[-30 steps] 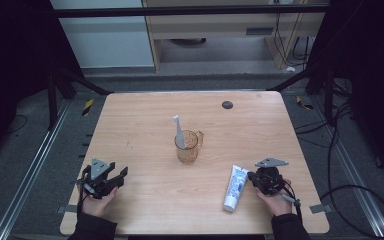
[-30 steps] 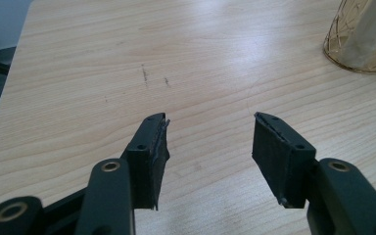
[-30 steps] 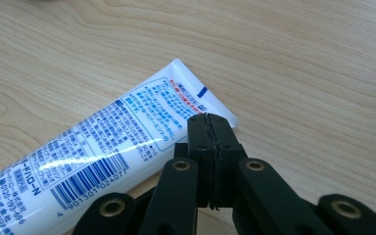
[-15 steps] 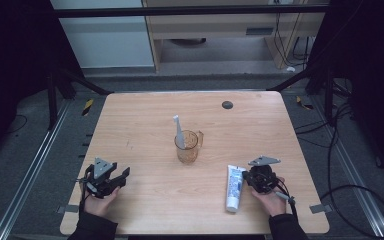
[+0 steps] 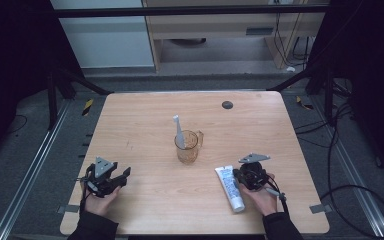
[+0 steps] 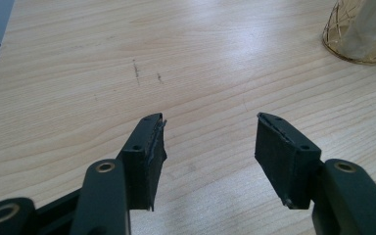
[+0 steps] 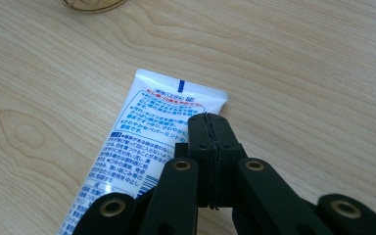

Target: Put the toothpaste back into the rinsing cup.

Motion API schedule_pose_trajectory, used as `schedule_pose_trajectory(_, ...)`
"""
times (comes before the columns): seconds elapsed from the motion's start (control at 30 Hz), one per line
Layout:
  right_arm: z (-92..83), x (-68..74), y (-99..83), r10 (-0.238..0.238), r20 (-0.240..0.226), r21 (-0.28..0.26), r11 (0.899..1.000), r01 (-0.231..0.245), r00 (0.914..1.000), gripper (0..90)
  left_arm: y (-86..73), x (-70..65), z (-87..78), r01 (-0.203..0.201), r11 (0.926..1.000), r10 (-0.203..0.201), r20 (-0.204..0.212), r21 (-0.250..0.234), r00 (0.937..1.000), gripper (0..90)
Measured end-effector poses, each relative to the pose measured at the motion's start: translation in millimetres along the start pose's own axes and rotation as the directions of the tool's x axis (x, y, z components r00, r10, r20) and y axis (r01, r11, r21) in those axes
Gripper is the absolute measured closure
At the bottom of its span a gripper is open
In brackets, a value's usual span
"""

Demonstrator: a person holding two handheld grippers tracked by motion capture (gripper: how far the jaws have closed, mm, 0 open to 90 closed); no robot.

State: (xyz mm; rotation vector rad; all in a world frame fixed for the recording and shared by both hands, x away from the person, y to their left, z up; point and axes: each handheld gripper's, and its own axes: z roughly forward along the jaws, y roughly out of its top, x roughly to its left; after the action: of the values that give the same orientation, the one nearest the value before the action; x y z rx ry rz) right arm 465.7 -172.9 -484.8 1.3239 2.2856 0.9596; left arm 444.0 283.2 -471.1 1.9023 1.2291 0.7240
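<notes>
White printed plastic toothpaste tube (image 7: pixel 142 147) lies flat on grained wooden desk (image 5: pixel 145 125); we note right tongs (image 7: pixel 209 120) pressed together just beside it, left tongs (image 6: pixel 208 134) spread, just been opening, nothing between.

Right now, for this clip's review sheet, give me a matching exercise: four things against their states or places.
Things:
1. left gripper
2. right gripper
3. toothbrush
4. toothpaste tube

States:
A. lying flat on the table
B. jaws shut, nothing between them
C. standing in the cup
D. jaws apart over bare wood

Pairs: 1-D, 2-B, 3-C, 4-A
</notes>
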Motion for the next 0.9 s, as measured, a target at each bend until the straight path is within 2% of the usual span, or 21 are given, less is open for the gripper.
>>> schedule_pose_trajectory(0.3, 5.6, 14.7, 8.9, -0.033, -0.022, 0.006, 0.999, 0.033, 0.9992, 89.5, 0.0, 0.4, 0.4, -0.003, 1.0, 0.003, 0.004, 0.002, 1.0, 43.1)
schedule_pose_trajectory(0.57, 6.6, 18.6, 11.4, -0.05, -0.042, 0.008, 0.999, 0.051, 0.9978, 87.3, 0.5, -0.6, 0.1, -0.012, 0.9999, 0.012, 0.005, 0.001, 0.9999, 42.9)
schedule_pose_trajectory(0.7, -1.3, 14.8, 14.1, -0.044, -0.034, -0.015, 0.999, 0.044, 0.9985, 84.7, 0.5, -0.1, 0.0, -0.013, 0.9999, 0.013, 0.006, -0.001, 0.9999, 42.5)
schedule_pose_trajectory(0.9, -21.4, 7.9, 17.3, -0.061, -0.004, -0.057, 0.997, 0.061, 0.9981, 74.2, 1.2, -2.4, 0.4, -0.024, 0.9997, 0.024, 0.013, 0.002, 0.9996, 41.5)
